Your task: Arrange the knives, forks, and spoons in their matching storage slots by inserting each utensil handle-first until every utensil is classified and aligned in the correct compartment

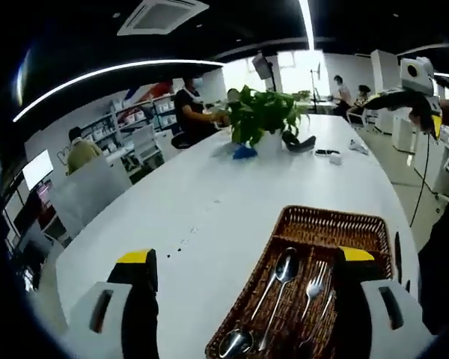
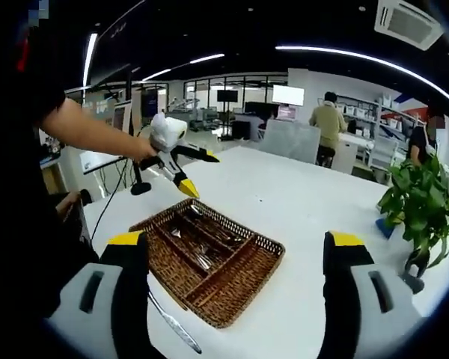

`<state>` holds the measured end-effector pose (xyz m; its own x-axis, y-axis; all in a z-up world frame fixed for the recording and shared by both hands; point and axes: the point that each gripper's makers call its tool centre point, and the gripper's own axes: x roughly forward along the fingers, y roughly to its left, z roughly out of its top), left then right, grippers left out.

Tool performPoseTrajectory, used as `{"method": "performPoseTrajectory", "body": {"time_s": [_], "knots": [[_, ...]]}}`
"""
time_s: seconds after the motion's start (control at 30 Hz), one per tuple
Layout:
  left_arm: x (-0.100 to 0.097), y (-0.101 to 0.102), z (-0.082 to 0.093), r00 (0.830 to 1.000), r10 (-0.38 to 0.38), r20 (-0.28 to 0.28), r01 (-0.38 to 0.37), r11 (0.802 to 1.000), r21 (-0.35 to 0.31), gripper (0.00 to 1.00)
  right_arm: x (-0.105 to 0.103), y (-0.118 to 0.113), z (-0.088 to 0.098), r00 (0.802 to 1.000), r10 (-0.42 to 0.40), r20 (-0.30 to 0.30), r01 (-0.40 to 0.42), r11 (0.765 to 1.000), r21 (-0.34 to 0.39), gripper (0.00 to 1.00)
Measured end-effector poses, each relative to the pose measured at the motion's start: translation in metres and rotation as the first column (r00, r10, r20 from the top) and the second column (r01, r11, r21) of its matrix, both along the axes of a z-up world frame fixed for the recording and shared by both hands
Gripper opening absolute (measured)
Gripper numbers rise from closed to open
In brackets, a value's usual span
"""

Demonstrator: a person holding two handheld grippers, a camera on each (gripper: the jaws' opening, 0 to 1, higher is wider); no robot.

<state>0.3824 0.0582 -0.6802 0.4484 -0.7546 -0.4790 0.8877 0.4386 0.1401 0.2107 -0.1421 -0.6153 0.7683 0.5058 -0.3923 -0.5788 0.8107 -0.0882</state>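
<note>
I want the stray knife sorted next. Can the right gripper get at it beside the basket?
Probably yes: the knife lies bare on the table outside the basket, just ahead of the open right gripper, nothing covering it.

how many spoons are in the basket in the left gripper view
2 that I can make out: one spoon upright in the middle of the wicker basket, another spoon near its lower edge. More may be hidden behind the hand-held gripper's jaws.
</note>
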Motion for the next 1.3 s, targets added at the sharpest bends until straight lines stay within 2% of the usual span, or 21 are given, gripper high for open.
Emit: {"method": "performPoseTrajectory", "body": {"time_s": [0.1, 0.13, 0.2, 0.27, 0.33, 0.4, 0.43, 0.53, 0.67, 0.73, 0.93, 1.03, 1.07, 1.23, 1.3], "knots": [[-0.013, 0.022, 0.002, 1.0, 0.023, 0.009, -0.023, 1.0, 0.01, 1.0, 0.002, 0.002, 0.004, 1.0, 0.011, 0.009, -0.011, 1.0, 0.005, 1.0], [-0.017, 0.027, 0.002, 0.999, 0.034, -0.004, -0.034, 0.999, 0.01, 1.0, 0.003, 0.003, 0.005, 1.0, 0.012, 0.011, -0.012, 1.0, 0.006, 1.0], [-0.024, 0.041, 0.008, 0.996, 0.086, -0.021, -0.086, 0.995, -0.044, 1.0, 0.004, 0.005, 0.008, 1.0, 0.009, 0.017, -0.009, 1.0, 0.027, 1.0], [-0.033, 0.051, 0.011, 0.995, 0.094, -0.019, -0.095, 0.994, -0.063, 1.0, 0.003, 0.005, 0.007, 1.0, 0.008, 0.012, -0.009, 0.999, 0.036, 1.0], [-0.043, 0.061, 0.01, 0.99, 0.126, -0.062, -0.131, 0.988, -0.081, 1.0, 0.004, 0.003, 0.005, 1.0, 0.002, 0.011, -0.002, 1.0, 0.031, 1.0], [-0.057, 0.076, 0.006, 0.981, 0.179, -0.073, -0.182, 0.982, -0.043, 1.0, 0.002, 0.002, 0.002, 1.0, -0.001, 0.008, 0.0, 1.0, 0.028, 1.0], [-0.062, 0.077, 0.008, 0.984, 0.17, -0.062, -0.173, 0.983, -0.055, 1.0, 0.002, 0.002, 0.002, 1.0, -0.006, 0.012, 0.005, 0.999, 0.033, 1.0], [-0.075, 0.087, 0.014, 0.976, 0.209, -0.061, -0.214, 0.973, -0.084, 1.0, 0.0, -0.001, -0.002, 1.0, -0.017, 0.0, 0.017, 0.999, 0.047, 1.0], [-0.097, 0.099, 0.01, 0.963, 0.256, -0.081, -0.262, 0.963, -0.063, 1.0, -0.004, -0.004, -0.007, 1.0, -0.024, -0.013, 0.025, 0.999, 0.048, 1.0], [-0.107, 0.102, 0.013, 0.958, 0.274, -0.079, -0.281, 0.955, -0.098, 1.0, -0.007, -0.006, -0.01, 0.999, -0.026, -0.022, 0.027, 0.998, 0.052, 1.0], [-0.133, 0.116, 0.013, 0.942, 0.323, -0.087, -0.331, 0.939, -0.097, 1.0, -0.017, -0.008, -0.016, 0.999, -0.021, -0.036, 0.023, 0.999, 0.044, 1.0], [-0.15, 0.121, 0.006, 0.941, 0.325, -0.092, -0.331, 0.942, -0.056, 1.0, -0.027, -0.008, -0.018, 0.999, -0.014, -0.029, 0.015, 0.999, 0.039, 1.0], [-0.154, 0.121, 0.01, 0.945, 0.32, -0.07, -0.325, 0.943, -0.068, 1.0, -0.028, -0.008, -0.019, 1.0, -0.014, -0.026, 0.015, 0.999, 0.04, 1.0], [-0.169, 0.123, 0.012, 0.944, 0.322, -0.07, -0.326, 0.944, -0.059, 1.0, -0.032, -0.008, -0.027, 0.999, -0.014, -0.041, 0.015, 0.999, 0.031, 1.0], [-0.17, 0.125, 0.014, 0.944, 0.322, -0.071, -0.327, 0.943, -0.065, 1.0, -0.034, -0.007, -0.026, 0.999, -0.013, -0.042, 0.015, 0.999, 0.034, 1.0]]}}
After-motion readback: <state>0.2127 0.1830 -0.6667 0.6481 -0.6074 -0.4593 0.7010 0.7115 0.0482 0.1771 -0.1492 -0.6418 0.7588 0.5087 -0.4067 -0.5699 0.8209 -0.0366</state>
